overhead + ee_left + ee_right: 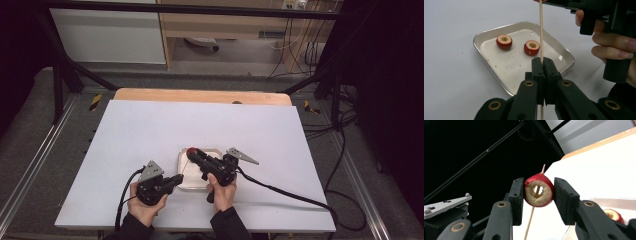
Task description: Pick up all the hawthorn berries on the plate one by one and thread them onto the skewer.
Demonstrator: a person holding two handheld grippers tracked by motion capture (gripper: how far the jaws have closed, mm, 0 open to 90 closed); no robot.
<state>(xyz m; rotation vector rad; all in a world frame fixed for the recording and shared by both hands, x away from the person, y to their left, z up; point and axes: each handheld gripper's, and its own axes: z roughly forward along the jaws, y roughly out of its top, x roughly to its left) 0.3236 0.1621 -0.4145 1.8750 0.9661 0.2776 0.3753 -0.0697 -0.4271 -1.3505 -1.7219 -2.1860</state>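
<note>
My left gripper is shut on a thin wooden skewer that stands upright over a metal tray. My right gripper is shut on a cored red fruit, and the skewer passes through its hollow centre, its tip poking out above. In the high view the right gripper holds the fruit above the tray, with the left gripper just beside the tray's near left side. Two more cored red fruits lie in the tray.
A white board covers the wooden table, with bare room all round the tray. Black frame bars stand at the table's far corners. Cables trail from both grippers toward the near edge and the right.
</note>
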